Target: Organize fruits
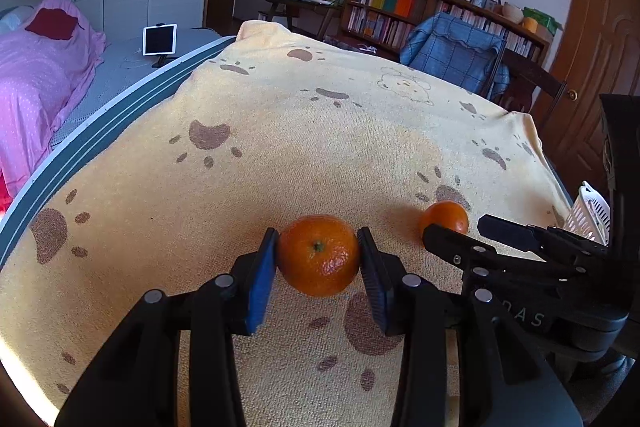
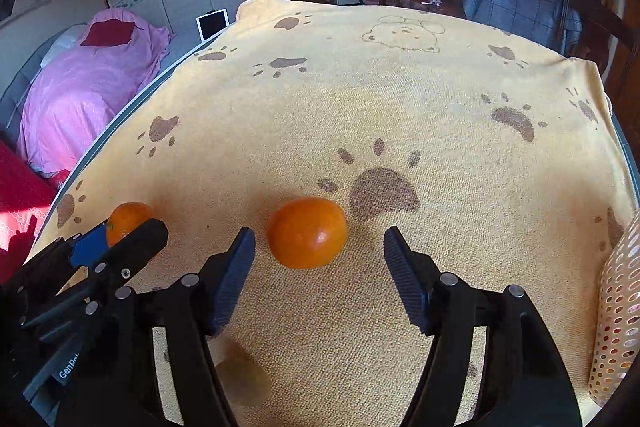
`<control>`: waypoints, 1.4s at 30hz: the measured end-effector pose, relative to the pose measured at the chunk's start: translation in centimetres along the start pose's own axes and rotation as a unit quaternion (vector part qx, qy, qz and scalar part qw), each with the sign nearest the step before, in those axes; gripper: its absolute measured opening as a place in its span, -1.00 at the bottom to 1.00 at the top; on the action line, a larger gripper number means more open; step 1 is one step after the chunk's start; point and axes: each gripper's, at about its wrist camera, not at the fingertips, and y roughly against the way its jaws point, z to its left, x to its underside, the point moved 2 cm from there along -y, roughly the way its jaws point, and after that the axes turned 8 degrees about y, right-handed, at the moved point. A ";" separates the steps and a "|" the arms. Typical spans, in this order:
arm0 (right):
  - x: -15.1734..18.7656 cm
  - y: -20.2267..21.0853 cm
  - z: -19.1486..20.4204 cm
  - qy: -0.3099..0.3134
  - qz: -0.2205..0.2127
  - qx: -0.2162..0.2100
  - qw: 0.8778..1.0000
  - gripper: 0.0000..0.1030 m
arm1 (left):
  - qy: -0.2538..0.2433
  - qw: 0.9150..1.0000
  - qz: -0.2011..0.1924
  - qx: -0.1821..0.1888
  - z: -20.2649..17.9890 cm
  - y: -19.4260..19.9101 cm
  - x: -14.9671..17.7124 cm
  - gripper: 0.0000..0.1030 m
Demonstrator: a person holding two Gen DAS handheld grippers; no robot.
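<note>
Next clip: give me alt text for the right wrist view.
The right gripper hangs open over a round orange mandarin lying on a yellow paw-print towel, its jaws not touching the fruit. At left, the left gripper holds a second mandarin.

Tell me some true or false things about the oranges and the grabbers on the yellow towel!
1. The left gripper is shut on a mandarin. True.
2. The right gripper already squeezes the second mandarin. False: its jaws stand apart, and the fruit lies on the towel ahead of them, untouched.
3. Both mandarins are in the basket. False: one lies on the yellow paw-print towel and the other is held in the left jaws over it; the perforated basket stands at the towel's right edge.
4. A bear face is drawn on the towel. True.
5. A blue quilted cover hangs over a chair beyond the table. True.
</note>
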 end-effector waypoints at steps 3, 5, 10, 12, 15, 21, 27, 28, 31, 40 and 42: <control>-0.2 -1.0 0.0 -0.007 0.009 -0.009 1.000 -0.09 | 0.003 1.000 0.004 0.000 0.0 -0.2 0.0 -0.21; -0.3 -0.9 0.0 -0.006 0.005 -0.004 1.000 -0.14 | 0.003 1.000 0.004 0.000 0.0 -0.3 -0.1 -0.21; 0.1 -0.3 -0.2 -0.017 -0.003 -0.006 1.000 -0.14 | -0.001 1.000 0.002 0.001 -0.1 -0.3 -0.2 -0.21; 0.3 0.2 -0.4 -0.024 -0.011 -0.005 1.000 -0.14 | -0.004 1.000 0.000 0.001 -0.2 -0.3 -0.2 -0.21; 0.8 1.0 -0.7 -0.033 -0.022 -0.001 0.999 -0.14 | -0.007 1.000 -0.001 0.001 -0.4 -0.3 -0.2 -0.21; 1.4 2.2 -1.7 -0.049 -0.045 0.022 0.998 -0.14 | -0.010 1.000 -0.004 0.001 -0.5 -0.2 -0.2 -0.21; 1.8 2.8 -2.5 -0.061 -0.064 0.042 0.995 -0.14 | -0.012 1.000 -0.008 0.001 -0.7 0.1 -0.1 -0.21; 1.8 2.9 -2.6 -0.063 -0.067 0.045 0.995 -0.14 | -0.012 1.000 -0.008 0.001 -0.7 0.2 0.0 -0.21; 2.0 3.2 -3.3 -0.072 -0.075 0.052 0.993 -0.14 | -0.010 1.000 -0.012 -0.001 -0.7 0.3 0.0 -0.21; 2.2 3.5 -3.9 -0.082 -0.090 0.069 0.990 -0.14 | -0.005 1.000 -0.009 -0.003 -0.5 -0.2 0.0 -0.21; 2.2 3.5 -3.9 -0.085 -0.091 0.066 0.990 -0.14 | -0.007 1.000 -0.005 -0.004 -0.4 -0.4 -0.1 -0.21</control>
